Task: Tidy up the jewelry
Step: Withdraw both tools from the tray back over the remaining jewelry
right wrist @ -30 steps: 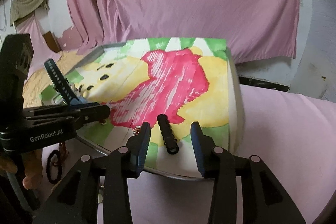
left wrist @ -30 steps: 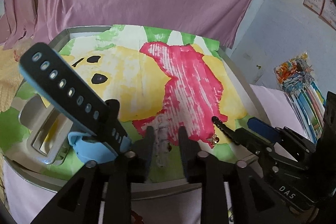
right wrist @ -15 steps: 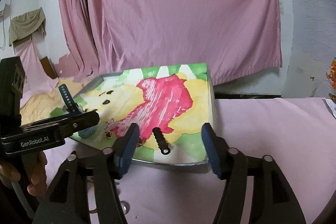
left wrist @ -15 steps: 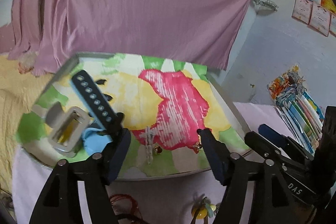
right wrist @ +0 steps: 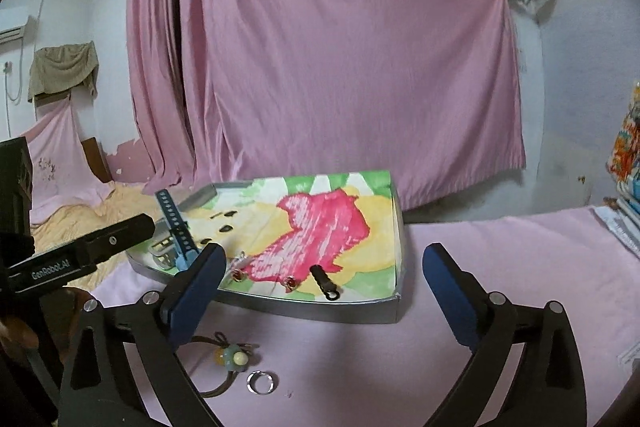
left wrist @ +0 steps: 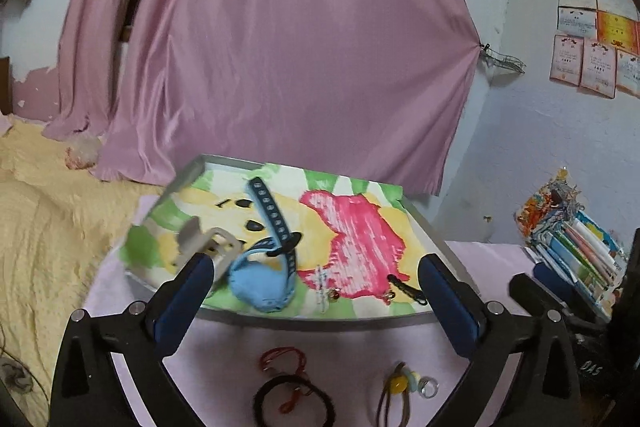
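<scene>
My left gripper (left wrist: 316, 275) and my right gripper (right wrist: 320, 267) both stand spread wide, gripping nothing. The blue watch (left wrist: 266, 277) lies in the grey tray (left wrist: 320, 323) on its painted lining, its dark perforated strap (left wrist: 272, 213) angled up, beside a beige open box (left wrist: 208, 247). Two small earrings (right wrist: 290, 282) and a black ribbed piece (right wrist: 324, 281) lie near the tray's front edge. On the pink cloth (right wrist: 500, 247) below wait hair ties (left wrist: 288, 395), a beaded tie (right wrist: 234, 357) and a ring (right wrist: 261, 383). A pink curtain (left wrist: 280, 47) hangs behind.

One tray (left wrist: 304, 319), one watch (left wrist: 268, 279), two earrings (right wrist: 291, 281), one ring (right wrist: 261, 383).
</scene>
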Tool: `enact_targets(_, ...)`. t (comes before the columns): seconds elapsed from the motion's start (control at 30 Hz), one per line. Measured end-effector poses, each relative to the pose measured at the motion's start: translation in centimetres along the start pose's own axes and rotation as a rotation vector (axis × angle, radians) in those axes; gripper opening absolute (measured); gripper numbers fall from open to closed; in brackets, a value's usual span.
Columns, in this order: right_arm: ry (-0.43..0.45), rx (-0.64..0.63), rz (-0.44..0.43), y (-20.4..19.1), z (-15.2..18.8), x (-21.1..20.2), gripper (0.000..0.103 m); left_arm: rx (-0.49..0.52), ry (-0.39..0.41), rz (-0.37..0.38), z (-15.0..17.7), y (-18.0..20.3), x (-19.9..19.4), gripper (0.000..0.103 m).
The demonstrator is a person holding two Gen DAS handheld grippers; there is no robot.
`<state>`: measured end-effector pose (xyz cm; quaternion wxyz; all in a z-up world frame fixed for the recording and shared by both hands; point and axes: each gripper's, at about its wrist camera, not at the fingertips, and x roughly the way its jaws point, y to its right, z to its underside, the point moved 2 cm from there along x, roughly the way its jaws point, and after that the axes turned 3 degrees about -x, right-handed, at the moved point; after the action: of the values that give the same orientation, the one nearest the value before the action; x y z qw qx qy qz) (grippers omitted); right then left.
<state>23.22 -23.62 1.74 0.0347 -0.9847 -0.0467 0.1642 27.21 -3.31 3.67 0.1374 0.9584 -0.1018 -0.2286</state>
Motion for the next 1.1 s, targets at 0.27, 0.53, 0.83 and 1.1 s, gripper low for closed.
enact_targets(0.27, 0.082, -0.031, 0.0, -1.2, 0.4, -2.9, 0.101, 0.057, 0.085, -0.034, 1.2, -0.3, -3.6, 0.103)
enact_targets(0.53, 0.095, -0.055, 0.034, -1.7, 1.5, -5.3, 0.101, 0.08, 0.118, -0.078, 2.6, -0.9, -6.2, 0.103)
enact_targets(0.83, 0.062, -0.06, 0.044, -1.7, 2.7, -6.0, 0.101, 0.055, 0.089, -0.109, 4.7, -2.1, -7.2, 0.103)
enact_targets(1.1, -0.029, -0.08, 0.047, -1.7, 3.7, -4.7, 0.101, 0.041, 0.024, -0.118, 5.6, -2.9, -6.7, 0.103)
